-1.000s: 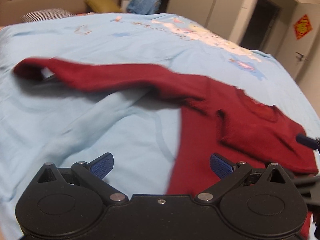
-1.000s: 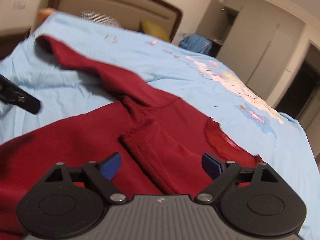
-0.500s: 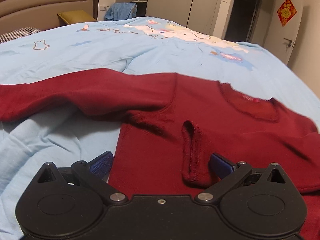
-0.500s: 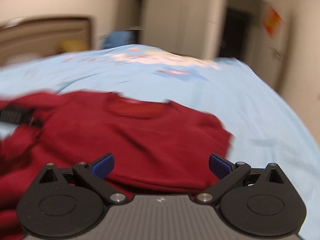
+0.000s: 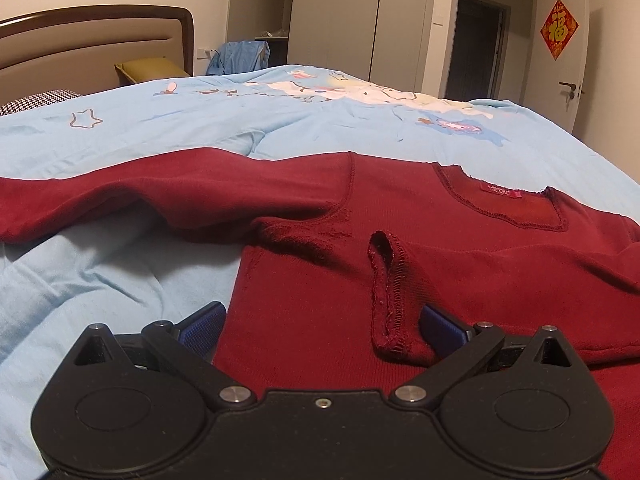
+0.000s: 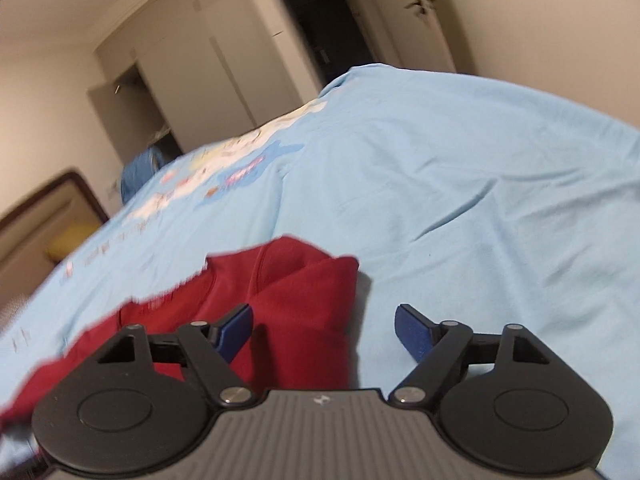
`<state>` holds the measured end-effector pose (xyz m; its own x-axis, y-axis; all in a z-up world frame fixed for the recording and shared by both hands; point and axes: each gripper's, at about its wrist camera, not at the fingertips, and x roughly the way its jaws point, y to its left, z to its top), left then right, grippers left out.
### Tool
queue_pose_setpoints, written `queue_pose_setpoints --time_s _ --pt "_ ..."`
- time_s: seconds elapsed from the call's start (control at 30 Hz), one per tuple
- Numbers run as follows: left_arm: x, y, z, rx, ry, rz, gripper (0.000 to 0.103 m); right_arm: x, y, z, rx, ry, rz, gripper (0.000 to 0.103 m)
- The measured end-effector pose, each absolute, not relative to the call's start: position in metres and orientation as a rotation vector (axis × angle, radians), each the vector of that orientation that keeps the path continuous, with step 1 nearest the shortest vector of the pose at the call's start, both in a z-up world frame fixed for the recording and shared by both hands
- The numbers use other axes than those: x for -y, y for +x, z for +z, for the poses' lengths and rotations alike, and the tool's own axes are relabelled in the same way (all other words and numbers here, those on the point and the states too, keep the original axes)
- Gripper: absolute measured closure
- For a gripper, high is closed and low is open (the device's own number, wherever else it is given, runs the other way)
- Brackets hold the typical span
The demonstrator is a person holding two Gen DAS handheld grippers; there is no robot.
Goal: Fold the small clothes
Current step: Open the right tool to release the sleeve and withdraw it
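Observation:
A dark red long-sleeved shirt [image 5: 460,248] lies flat on the light blue bedspread [image 5: 280,128], neckline away from me. One sleeve [image 5: 120,200] stretches out to the left. The other sleeve is folded across the chest, its cuff [image 5: 388,292] near the middle. My left gripper [image 5: 320,328] hovers open low over the shirt's body, the cuff between its blue pads [image 5: 440,326] without touching them. In the tilted right wrist view, my right gripper [image 6: 326,330] is at the shirt's folded shoulder edge [image 6: 296,292]. Its jaws are closing, with the fabric's edge between them but not pressed.
A padded headboard [image 5: 80,40], a yellow pillow [image 5: 148,68] and a checked pillow [image 5: 36,100] are at the bed's far left. Blue clothing [image 5: 240,56] hangs by the wardrobe [image 5: 340,20]. A dark doorway [image 5: 476,44] is beyond. Bare bedspread [image 6: 480,180] spreads right of the shirt.
The left gripper came in over the shirt's body, then held still. The right gripper swung from the chest to the shirt's right edge, rolling over, and its jaws have narrowed.

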<state>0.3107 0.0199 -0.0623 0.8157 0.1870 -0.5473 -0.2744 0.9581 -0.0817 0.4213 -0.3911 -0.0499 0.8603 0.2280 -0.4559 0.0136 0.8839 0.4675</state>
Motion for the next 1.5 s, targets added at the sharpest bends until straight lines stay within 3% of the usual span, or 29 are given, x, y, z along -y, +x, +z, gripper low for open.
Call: queue_pose_setpoints --time_s 0.07,0.13,0.17,0.23,0.3,0.43,0.67,0.77,0.83,1.0,1.5 --pt "-0.02 0.311 -0.062 -0.565 -0.161 0.247 0.0 0.399 0.437 -0.053 -0.535 0.576 0.112 0.033" --pt "-0.02 0.31 -0.062 -0.563 -0.162 0.246 0.0 0.408 0.45 -0.057 -0.563 0.633 0.1 0.055" --pt "-0.02 0.309 -0.062 -0.561 -0.163 0.246 0.0 0.411 0.455 -0.059 -0.57 0.643 0.098 0.06" --pt "-0.02 0.308 -0.063 -0.558 -0.164 0.245 0.0 0.412 0.462 -0.059 -0.587 0.631 0.119 0.08" --pt "-0.021 0.308 -0.063 -0.555 -0.168 0.243 0.0 0.407 0.464 -0.055 -0.595 0.565 0.131 0.091" --pt "-0.022 0.307 -0.064 -0.553 -0.172 0.237 0.0 0.39 0.454 -0.033 -0.545 0.328 0.089 0.094" --pt "-0.022 0.307 -0.064 -0.555 -0.168 0.237 0.0 0.365 0.447 -0.028 -0.564 0.168 0.039 0.092" --pt "-0.022 0.307 -0.064 -0.555 -0.168 0.237 0.0 0.371 0.432 -0.031 -0.56 0.205 0.038 0.079" --pt "-0.022 0.307 -0.064 -0.554 -0.168 0.237 0.0 0.375 0.413 -0.03 -0.54 0.188 0.036 0.06" --pt "-0.022 0.307 -0.064 -0.555 -0.168 0.237 0.0 0.371 0.352 -0.034 -0.512 0.069 0.04 0.049" --pt "-0.022 0.306 -0.064 -0.553 -0.171 0.236 0.0 0.335 0.3 -0.063 -0.526 0.015 0.041 0.047"
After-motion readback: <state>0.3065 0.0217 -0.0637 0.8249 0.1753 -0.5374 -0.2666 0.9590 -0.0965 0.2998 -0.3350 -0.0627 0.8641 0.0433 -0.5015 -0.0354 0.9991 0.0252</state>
